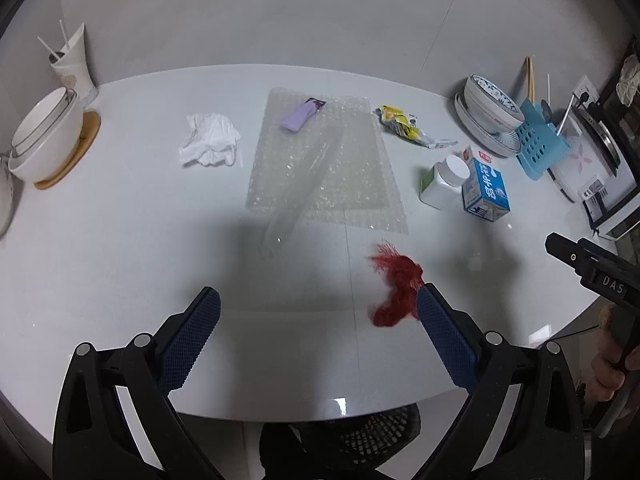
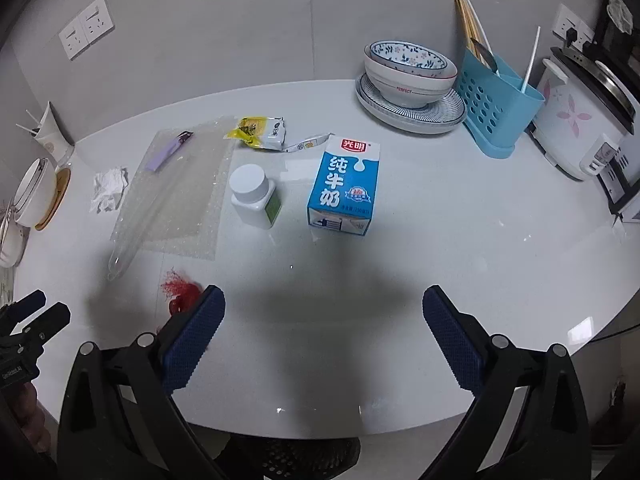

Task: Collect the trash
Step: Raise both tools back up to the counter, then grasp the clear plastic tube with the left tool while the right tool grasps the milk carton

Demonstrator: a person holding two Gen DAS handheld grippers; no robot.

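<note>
Left gripper (image 1: 318,312) and right gripper (image 2: 324,316) wide open, empty, above near table edge (image 1: 120,264); red mesh scrap (image 1: 394,286) beside left gripper's right finger; likely light, soft, snag-prone; best pinched at bunched middle; milk carton (image 2: 344,184) farther back.

Even, cool overhead light; soft dark shadows pool near the glossy white round table's (image 1: 120,248) front edge; small glare spots; fisheye-bent, vignetted corners.
</note>
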